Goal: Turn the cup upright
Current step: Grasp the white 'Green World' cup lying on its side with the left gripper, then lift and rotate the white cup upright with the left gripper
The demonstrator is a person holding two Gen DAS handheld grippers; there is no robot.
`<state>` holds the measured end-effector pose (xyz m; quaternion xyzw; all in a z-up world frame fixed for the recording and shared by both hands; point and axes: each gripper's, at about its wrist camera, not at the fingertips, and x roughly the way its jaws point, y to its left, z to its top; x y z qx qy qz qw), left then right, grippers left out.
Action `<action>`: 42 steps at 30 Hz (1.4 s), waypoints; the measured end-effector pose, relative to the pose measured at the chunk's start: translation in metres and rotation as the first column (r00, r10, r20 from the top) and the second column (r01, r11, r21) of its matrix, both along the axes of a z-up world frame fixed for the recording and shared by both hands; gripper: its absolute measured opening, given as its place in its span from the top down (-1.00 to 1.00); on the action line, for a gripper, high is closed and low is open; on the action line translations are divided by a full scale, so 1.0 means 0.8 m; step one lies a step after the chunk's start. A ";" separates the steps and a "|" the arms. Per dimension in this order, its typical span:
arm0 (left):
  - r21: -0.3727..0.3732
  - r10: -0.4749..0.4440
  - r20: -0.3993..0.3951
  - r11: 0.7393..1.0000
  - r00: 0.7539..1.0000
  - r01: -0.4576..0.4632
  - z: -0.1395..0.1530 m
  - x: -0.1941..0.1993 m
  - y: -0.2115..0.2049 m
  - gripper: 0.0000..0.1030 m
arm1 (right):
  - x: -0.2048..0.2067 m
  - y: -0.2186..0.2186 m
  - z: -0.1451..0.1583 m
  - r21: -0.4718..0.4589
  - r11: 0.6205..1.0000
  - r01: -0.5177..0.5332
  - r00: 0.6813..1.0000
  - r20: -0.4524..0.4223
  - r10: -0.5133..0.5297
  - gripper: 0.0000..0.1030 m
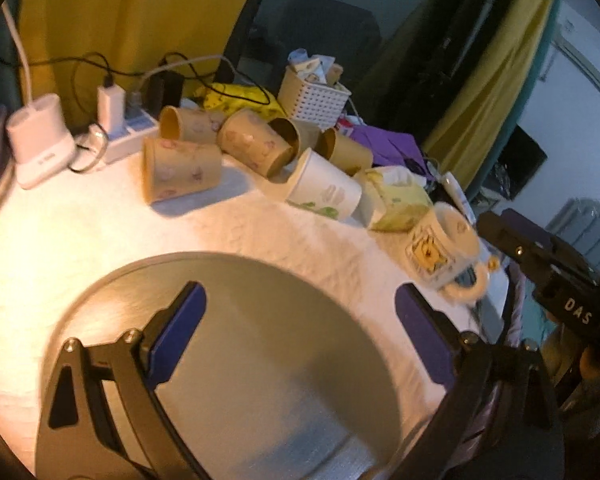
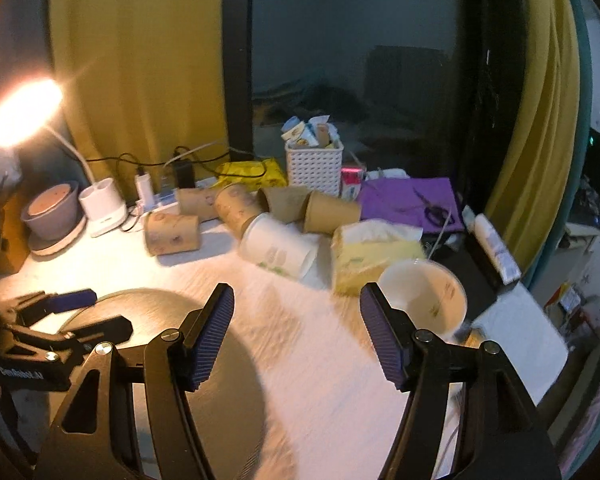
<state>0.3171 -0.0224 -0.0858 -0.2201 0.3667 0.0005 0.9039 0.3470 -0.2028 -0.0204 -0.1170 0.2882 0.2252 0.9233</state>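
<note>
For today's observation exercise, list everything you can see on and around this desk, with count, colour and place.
Mug: one, cream with cartoon print, on its side at right edge.
Paper cups: about five, tan, lying tipped at back.
White cup: one, green print, lying centre.
Tissue pack: one, yellow, beside mug.
Round tray: one, grey, front.
Basket: one, white, back.
Lamp: one, white, lit, left.
Bowl: one, greyish, left.
Scissors: one pair, on purple sheet.
Left gripper: open.
Right gripper: open.
</note>
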 end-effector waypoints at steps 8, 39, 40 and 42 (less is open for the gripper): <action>-0.132 0.075 -0.070 0.988 0.995 -0.084 -0.029 0.093 -0.012 -0.87 | 0.074 -0.009 0.015 -0.022 1.000 0.000 1.000 0.008 0.000 -0.33; -0.270 0.088 -0.162 0.954 0.983 -0.130 -0.098 0.284 -0.023 -0.31 | 0.168 -0.054 0.010 0.010 0.998 0.064 0.997 -0.038 -0.063 -0.33; -0.260 0.075 -0.159 0.959 0.984 -0.115 -0.096 0.284 -0.024 -0.29 | 0.168 -0.055 0.010 0.013 0.998 0.065 0.997 -0.039 -0.065 -0.33; -0.231 0.057 -0.153 0.969 0.987 -0.092 -0.092 0.283 -0.026 -0.27 | 0.166 -0.055 0.010 0.017 0.998 0.066 0.997 -0.041 -0.066 -0.33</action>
